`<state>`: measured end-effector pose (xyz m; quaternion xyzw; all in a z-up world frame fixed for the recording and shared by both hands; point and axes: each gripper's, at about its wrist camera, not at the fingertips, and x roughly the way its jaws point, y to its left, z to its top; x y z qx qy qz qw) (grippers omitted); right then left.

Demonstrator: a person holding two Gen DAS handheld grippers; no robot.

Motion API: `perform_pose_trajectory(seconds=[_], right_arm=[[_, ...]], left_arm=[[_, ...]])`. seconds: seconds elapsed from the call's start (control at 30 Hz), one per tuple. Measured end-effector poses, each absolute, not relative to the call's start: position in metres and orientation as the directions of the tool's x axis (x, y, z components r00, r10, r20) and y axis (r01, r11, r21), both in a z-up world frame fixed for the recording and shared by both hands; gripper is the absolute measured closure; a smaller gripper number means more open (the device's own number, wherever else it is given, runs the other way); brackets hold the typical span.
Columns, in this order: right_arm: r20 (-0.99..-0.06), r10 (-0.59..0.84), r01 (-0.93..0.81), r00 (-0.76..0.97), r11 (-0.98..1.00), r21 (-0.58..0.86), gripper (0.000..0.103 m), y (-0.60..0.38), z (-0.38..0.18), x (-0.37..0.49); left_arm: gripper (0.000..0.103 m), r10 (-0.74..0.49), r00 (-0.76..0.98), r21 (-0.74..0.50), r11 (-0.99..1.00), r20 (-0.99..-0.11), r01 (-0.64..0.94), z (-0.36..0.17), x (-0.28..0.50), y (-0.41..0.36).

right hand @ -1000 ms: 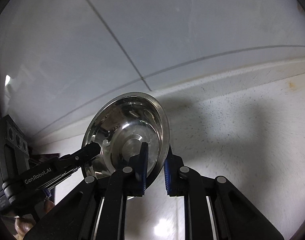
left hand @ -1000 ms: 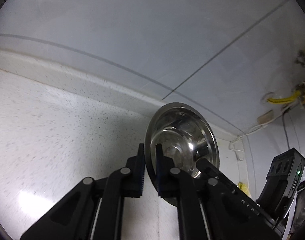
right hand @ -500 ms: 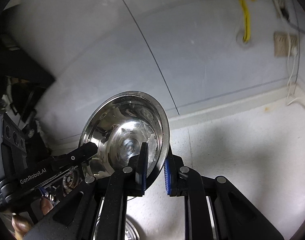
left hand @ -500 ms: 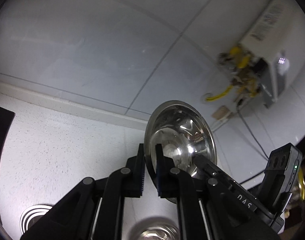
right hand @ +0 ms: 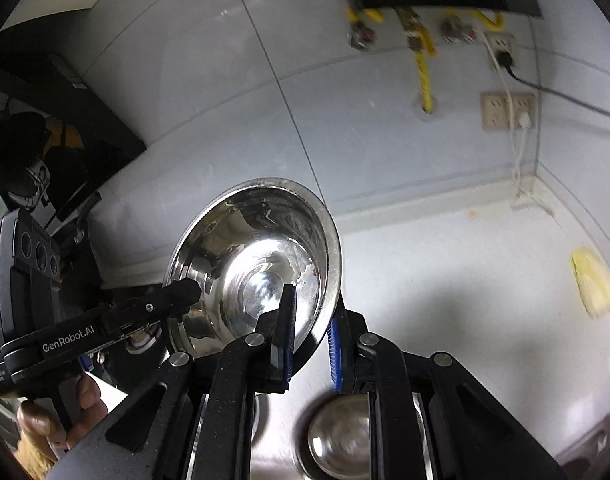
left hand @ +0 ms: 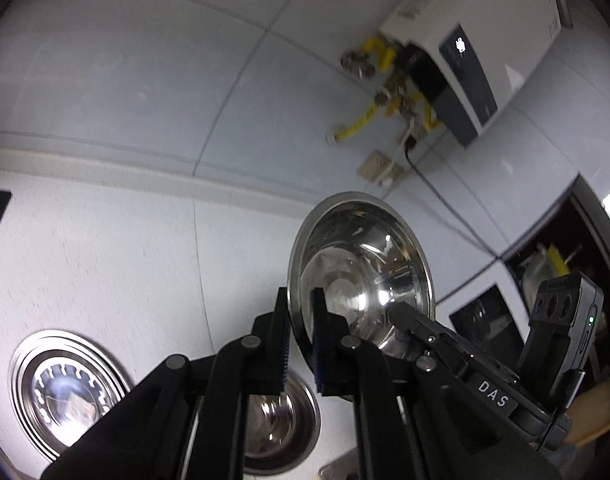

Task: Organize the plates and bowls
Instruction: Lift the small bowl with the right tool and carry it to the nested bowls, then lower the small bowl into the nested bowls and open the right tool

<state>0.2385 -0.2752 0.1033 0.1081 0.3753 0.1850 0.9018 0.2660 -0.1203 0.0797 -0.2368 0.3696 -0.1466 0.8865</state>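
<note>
Above the speckled white counter point(left hand: 85, 248), both grippers point(left hand: 299, 336) point(right hand: 311, 338), clamped on the round shiny steel bowl point(left hand: 357, 264), have raised it for stacking.

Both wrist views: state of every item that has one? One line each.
steel bowl: held in the air, tilted, rim clamped on two sides
left gripper: shut on the bowl's rim
right gripper: shut on the opposite rim
second bowl: upright on the counter below
steel plate: flat on the counter
</note>
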Motion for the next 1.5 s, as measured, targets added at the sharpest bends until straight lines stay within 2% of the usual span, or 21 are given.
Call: perform_pose_trajectory(seconds=[0.33,0.57,0.93,1.5], right_arm=[[-0.757,0.395,-0.167,0.521,0.917,0.363,0.09,-0.312,-0.003,0.217],[-0.819,0.409,-0.097,0.403,0.909,0.406,0.09,-0.321,-0.075,0.217],[-0.857,0.401,-0.093,0.324,0.915,0.393,0.09,-0.309,-0.109,0.216],[-0.853,0.412,-0.1,0.321,0.91,0.401,0.09,-0.308,-0.116,0.22]], left_arm=[[0.094,-0.445,0.501,-0.516,0.857,-0.742,-0.003,-0.048,0.244,-0.154],[0.094,-0.406,0.417,-0.467,0.883,-0.813,-0.052,-0.11,0.236,-0.166],[0.093,-0.35,0.407,-0.412,0.909,-0.844,-0.072,-0.144,0.235,-0.169],[0.092,-0.354,0.428,-0.413,0.909,-0.832,-0.052,-0.149,0.24,-0.169]])
